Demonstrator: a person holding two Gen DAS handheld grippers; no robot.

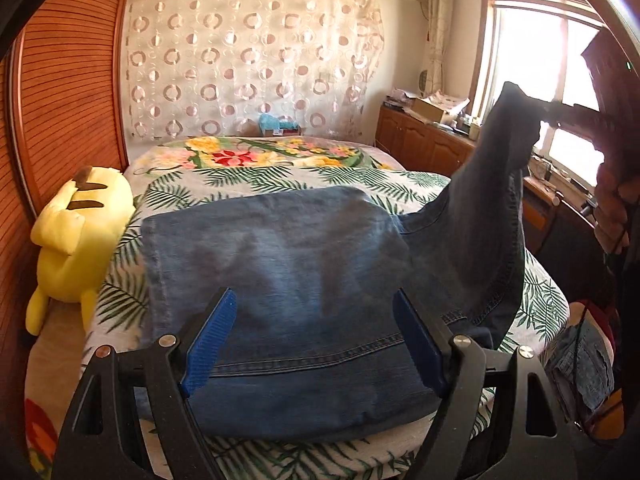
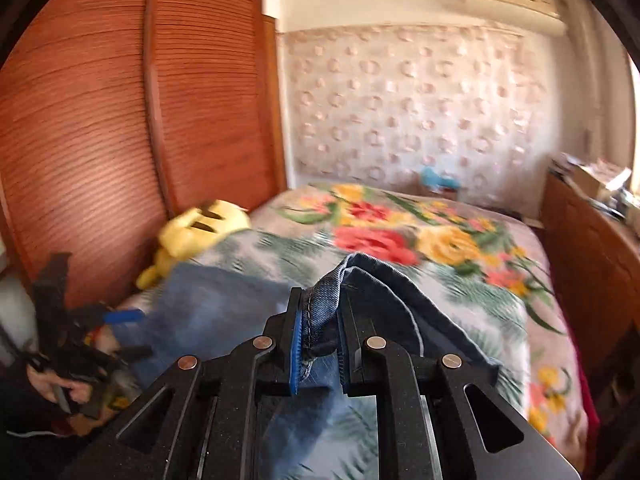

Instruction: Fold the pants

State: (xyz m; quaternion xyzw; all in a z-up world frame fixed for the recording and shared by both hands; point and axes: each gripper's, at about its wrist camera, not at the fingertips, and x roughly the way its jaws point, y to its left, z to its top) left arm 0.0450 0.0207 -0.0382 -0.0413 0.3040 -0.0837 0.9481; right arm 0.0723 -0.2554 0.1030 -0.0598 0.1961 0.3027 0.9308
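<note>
Blue denim pants (image 1: pixel 280 280) lie partly folded on the bed, one leg pulled up to the right. My right gripper (image 2: pixel 320 320) is shut on the hem of that leg (image 2: pixel 320 316), lifted above the bed; in the left wrist view the same right gripper (image 1: pixel 560 114) pinches the dark raised leg (image 1: pixel 500 160) against the window. My left gripper (image 1: pixel 314 332) hovers over the near part of the folded denim, blue pads wide apart, holding nothing. In the right wrist view the left gripper (image 2: pixel 120 316) shows at the far left, held by a hand (image 2: pixel 60 384).
A floral and palm-leaf blanket (image 1: pixel 260 172) covers the bed. A yellow plush toy (image 1: pixel 76 232) lies at the bed's left edge by the wooden slatted wardrobe (image 1: pixel 68 100). Low wooden cabinets (image 1: pixel 424 140) with clutter run under the window on the right. More clothes (image 1: pixel 580 360) sit at lower right.
</note>
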